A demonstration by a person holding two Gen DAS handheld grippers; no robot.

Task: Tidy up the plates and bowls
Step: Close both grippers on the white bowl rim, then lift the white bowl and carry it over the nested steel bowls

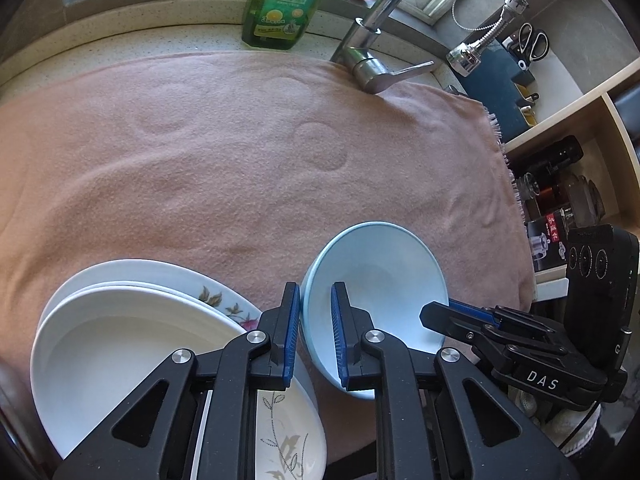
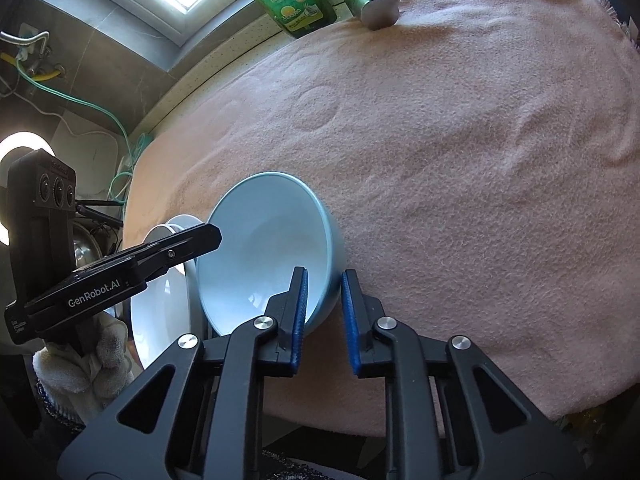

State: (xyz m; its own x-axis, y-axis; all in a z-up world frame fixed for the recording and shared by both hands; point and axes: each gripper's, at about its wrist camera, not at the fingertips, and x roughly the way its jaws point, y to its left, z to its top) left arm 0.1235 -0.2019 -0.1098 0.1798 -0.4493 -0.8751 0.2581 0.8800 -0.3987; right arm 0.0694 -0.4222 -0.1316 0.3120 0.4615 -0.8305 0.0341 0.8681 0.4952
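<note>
Both pairs of fingers straddle the blue bowl's (image 1: 384, 276) rim.

Left of the bowl, white plates (image 1: 120, 344) sit stacked on the pink towel (image 1: 200, 160). Next, the left gripper (image 1: 316, 332) has one blue pad outside and one inside the bowl's left wall, narrowly parted. On the bowl's right wall, the right gripper (image 2: 324, 316) does likewise, its pads not quite pressing. The bowl is tilted on the towel.

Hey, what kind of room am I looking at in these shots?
Most likely a home kitchen, at the sink counter. A chrome faucet rises at the back, a green dish soap bottle stands beside it, and plates and a blue bowl sit on a pink cloth spread over the counter.
</note>
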